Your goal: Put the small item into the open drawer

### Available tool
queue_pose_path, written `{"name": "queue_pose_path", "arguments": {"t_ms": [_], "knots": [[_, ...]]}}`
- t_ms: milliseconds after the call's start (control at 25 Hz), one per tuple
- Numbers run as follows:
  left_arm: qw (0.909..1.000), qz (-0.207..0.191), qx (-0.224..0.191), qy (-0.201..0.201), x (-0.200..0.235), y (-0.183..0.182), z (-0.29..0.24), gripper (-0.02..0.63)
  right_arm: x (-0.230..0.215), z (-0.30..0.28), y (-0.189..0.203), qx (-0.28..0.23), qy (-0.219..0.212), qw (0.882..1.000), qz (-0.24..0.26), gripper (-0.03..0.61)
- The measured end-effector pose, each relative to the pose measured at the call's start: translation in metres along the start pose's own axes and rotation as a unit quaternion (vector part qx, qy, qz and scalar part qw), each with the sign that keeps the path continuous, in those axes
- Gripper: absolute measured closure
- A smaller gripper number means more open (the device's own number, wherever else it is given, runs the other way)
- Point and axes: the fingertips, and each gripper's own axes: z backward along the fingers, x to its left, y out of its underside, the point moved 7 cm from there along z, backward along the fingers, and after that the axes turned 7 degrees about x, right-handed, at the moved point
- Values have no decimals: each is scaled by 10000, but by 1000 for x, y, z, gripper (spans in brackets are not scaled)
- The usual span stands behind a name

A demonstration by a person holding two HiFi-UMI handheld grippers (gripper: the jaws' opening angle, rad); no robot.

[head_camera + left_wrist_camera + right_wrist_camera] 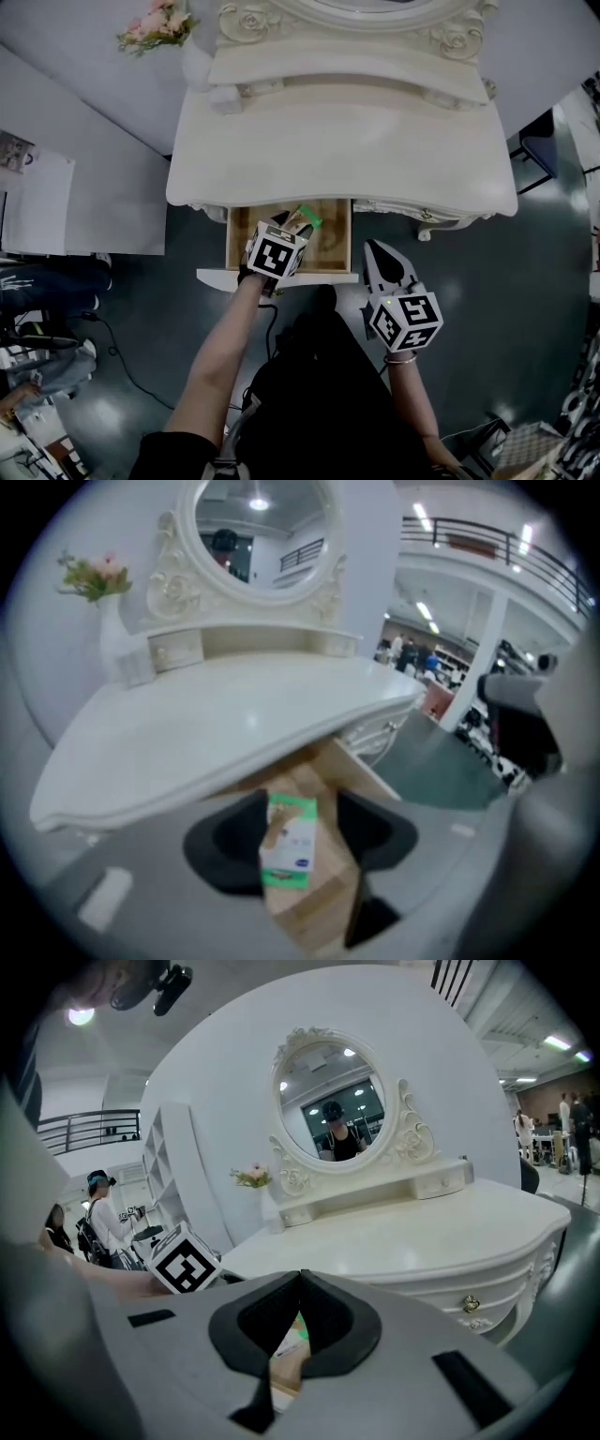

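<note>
A small white box with green ends (289, 841) stands between the jaws of my left gripper (302, 832), over the wooden floor of the open drawer (319, 902). It leans against the left jaw, and a clear gap separates it from the right jaw. From the head view the left gripper (292, 225) reaches into the open drawer (333, 253), with the box (306, 219) at its tips. My right gripper (378, 251) hangs in front of the table, right of the drawer, its jaws meeting at the tips and empty (300, 1283).
The white dressing table (342, 141) carries an oval mirror (330, 1117) and a vase of pink flowers (155, 23) at its back left. The drawer front (225, 278) juts toward me. A white desk (56, 202) stands to the left.
</note>
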Motion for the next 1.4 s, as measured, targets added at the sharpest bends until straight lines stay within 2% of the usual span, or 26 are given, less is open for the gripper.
{"name": "queue_pose_path", "arguments": {"t_ms": [200, 400, 600, 1120, 1400], "knots": [[9973, 234, -681, -157, 1, -5, 44, 409, 12, 5, -7, -142, -57, 9998, 129, 574], [9901, 432, -1298, -321, 1, -4, 88, 451, 26, 11, -13, -272, -83, 9993, 259, 574], [9818, 398, -1722, -689, -1, 4, 125, 488, 38, 19, -19, -392, -94, 9984, 394, 574], [9495, 724, -2871, -1040, 0, 32, 207, 576, 70, 35, -25, -634, -135, 9958, 650, 574], [9341, 830, -3247, -1232, 0, 48, 234, 606, 90, 41, -24, -731, -184, 9937, 833, 574]]}}
